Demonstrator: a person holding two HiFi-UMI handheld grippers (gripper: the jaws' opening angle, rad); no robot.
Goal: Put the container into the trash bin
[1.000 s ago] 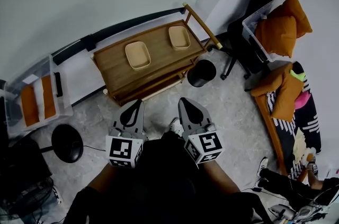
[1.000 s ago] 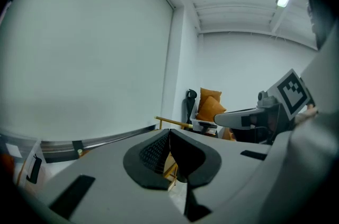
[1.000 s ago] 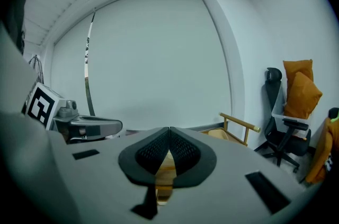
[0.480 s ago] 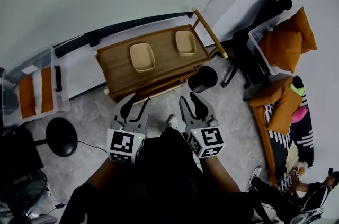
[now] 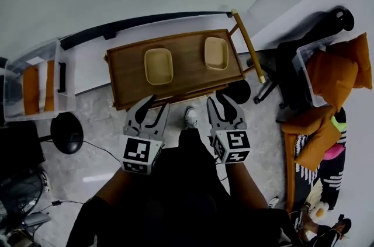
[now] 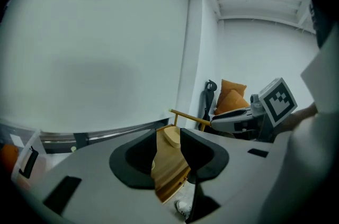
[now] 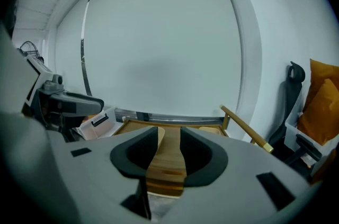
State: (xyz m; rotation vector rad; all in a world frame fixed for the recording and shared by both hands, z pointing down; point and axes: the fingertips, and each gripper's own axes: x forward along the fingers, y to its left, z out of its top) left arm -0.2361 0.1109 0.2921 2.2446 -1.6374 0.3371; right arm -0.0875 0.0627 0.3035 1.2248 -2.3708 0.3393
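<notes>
Two shallow beige containers sit on a wooden cart (image 5: 125, 73), one at its left middle (image 5: 158, 65) and one at its right (image 5: 216, 53). The round black trash bin (image 5: 241, 90) stands on the floor by the cart's near right corner, partly hidden behind my right gripper (image 5: 220, 100). That gripper is open and empty just short of the cart's near edge. My left gripper (image 5: 159, 103) is open and empty too, below the left container. In the left gripper view a container (image 6: 172, 136) shows through the gap between the jaws. The cart top (image 7: 168, 157) fills the gap in the right gripper view.
A clear plastic box (image 5: 35, 88) with orange contents stands at the left, a black round base (image 5: 66, 133) below it. An office chair (image 5: 292, 68) and a crate of orange cushions (image 5: 336, 70) crowd the right. The cart's handle bar (image 5: 248, 53) juts out at its right end.
Both grippers went from shut to open and moved forward toward the cart. The cart now lies closer and more centred in the head view.
</notes>
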